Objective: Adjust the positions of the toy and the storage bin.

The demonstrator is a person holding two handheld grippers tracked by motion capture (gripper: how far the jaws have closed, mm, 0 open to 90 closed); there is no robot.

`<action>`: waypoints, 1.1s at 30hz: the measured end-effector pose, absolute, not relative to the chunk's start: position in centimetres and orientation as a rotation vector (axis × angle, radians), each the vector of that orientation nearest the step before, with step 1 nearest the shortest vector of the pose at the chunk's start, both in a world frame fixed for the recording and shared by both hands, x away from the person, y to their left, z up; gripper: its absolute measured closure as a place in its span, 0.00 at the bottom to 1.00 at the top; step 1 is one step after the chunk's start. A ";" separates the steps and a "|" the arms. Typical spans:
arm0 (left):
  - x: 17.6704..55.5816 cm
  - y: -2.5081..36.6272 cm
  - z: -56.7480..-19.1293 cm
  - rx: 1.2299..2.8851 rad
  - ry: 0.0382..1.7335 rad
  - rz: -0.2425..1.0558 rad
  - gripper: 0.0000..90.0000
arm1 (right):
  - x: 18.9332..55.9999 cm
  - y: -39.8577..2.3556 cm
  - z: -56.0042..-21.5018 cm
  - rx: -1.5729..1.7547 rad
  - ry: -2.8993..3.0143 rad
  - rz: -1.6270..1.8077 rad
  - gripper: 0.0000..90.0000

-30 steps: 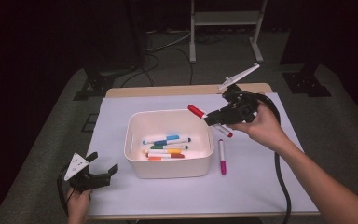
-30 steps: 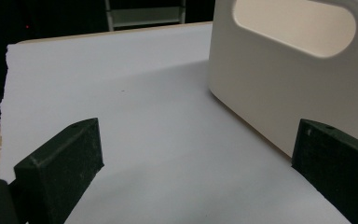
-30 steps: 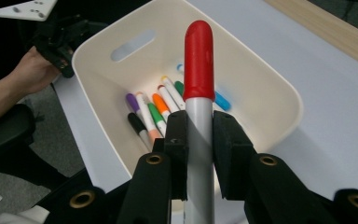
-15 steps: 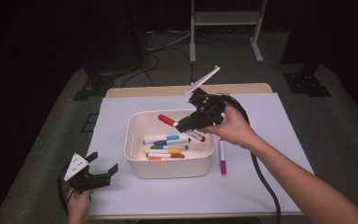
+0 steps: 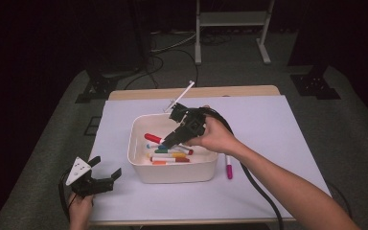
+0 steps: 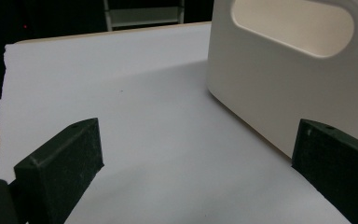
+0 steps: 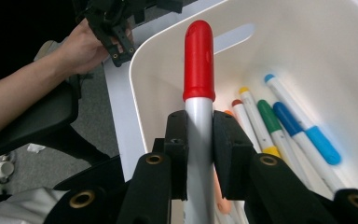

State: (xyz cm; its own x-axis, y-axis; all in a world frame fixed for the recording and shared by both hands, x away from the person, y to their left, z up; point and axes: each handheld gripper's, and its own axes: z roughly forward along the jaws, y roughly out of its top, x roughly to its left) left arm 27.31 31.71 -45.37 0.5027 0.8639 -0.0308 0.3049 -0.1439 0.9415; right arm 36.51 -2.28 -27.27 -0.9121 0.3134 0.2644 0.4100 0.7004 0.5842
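Right gripper (image 5: 168, 142) moved over bin (image 5: 141, 168), angled down

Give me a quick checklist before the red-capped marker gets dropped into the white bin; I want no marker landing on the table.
1. Grip: the right gripper has its jaws clamped on the grey barrel of the red-capped marker. Ok.
2. Position: the marker's red cap sits over the inside of the white plastic bin, within its rim. Ok.
3. Room in the bin: the coloured markers lie flat on the bottom, with bare floor left beside them. Ok.
4. Left gripper: open, apart from the bin, at the table's near left corner. Ok.
5. Leftovers: one pink-capped marker lies on the white sheet right of the bin. Not ok.
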 end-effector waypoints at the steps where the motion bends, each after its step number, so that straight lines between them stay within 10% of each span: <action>1: 27.3 31.7 -45.4 1.698 1.001 0.666 0.01 | 36.6 -2.0 -27.5 -0.582 -2.759 -0.995 0.84; 33: 27.3 31.7 -45.4 1.694 1.000 0.665 0.01 | 37.5 3.0 -34.7 -0.444 -2.894 -0.612 0.81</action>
State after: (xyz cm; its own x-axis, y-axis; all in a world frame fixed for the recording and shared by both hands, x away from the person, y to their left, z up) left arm 27.33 31.73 -45.38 0.5036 0.8633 -0.0336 0.3031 -0.1401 0.9426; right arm 37.51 2.97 -34.66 -0.9449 0.2547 0.2057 0.3162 0.8729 0.3716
